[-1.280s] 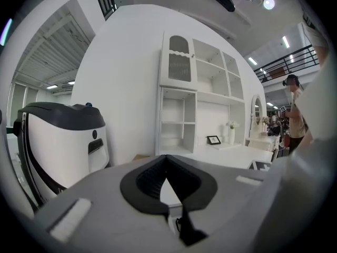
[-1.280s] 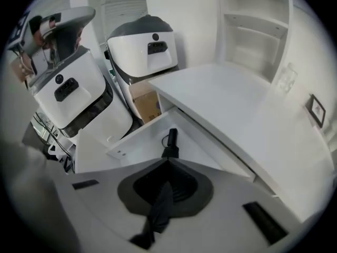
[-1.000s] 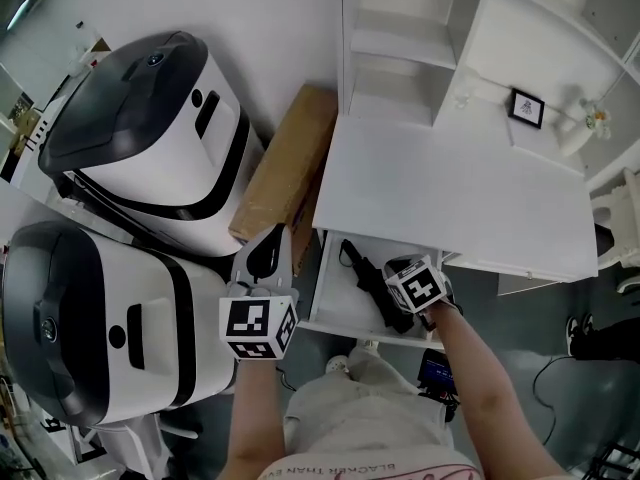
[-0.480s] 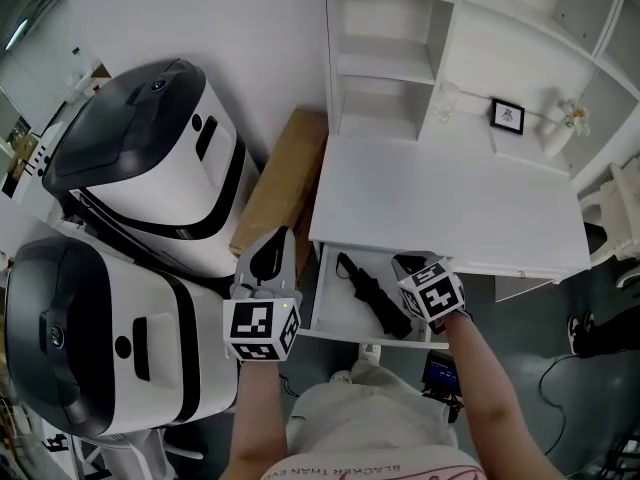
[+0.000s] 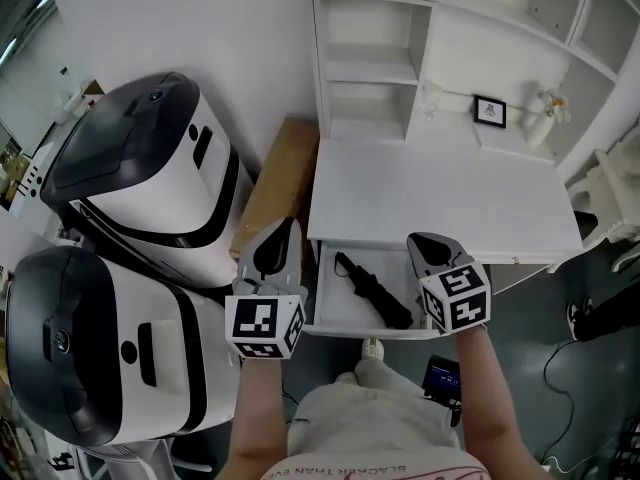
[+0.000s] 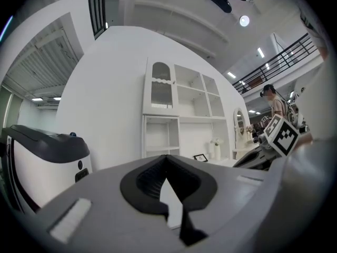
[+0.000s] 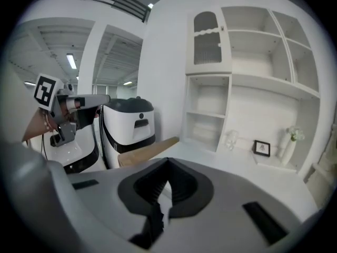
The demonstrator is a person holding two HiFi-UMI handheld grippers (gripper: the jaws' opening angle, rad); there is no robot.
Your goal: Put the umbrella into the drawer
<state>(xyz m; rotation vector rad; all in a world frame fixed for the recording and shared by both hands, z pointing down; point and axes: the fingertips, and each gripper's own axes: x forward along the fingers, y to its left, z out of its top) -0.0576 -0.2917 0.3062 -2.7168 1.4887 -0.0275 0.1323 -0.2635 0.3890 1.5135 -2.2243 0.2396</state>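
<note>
Two grippers are held up in front of the person, one per hand, forearms reaching fwd from the torso at the bottom of the head view. The L gripper (image 5: 283, 238) sits left of the drawer (image 5: 338, 308), pointing roughly level toward the wall. Its jaws are closed tip to tip w/ nothing btwn them (image 6: 168, 186). The R gripper (image 5: 425, 248) is at the drawer's right end, tilted a bit down toward the desk (image 5: 440, 198). Its jaws are also pressed together and empty (image 7: 163, 194). Each gripper's marker cube faces the head cam.

The umbrella (image 5: 372, 290), black and folded, lies diagonally inside the pulled-out drawer, one end toward the drawer's rear left, the other toward the front right. That front-right end is just beside the R gripper's cube in the head view, but neither gripper touches it. The L gripper is well apart from it, beyond the drawer's left wall.

The desk top overhangs the drawer's rear. At the back of the desk there's a white shelf unit (image 5: 365, 68), a small framed pic (image 5: 489, 111) and a white vase (image 5: 546, 116). A brown board (image 5: 275, 193) leans btwn the desk's left side and two big white-and-black machines (image 5: 150, 178), (image 5: 100, 348); the L gripper is near the board's lower end.
</note>
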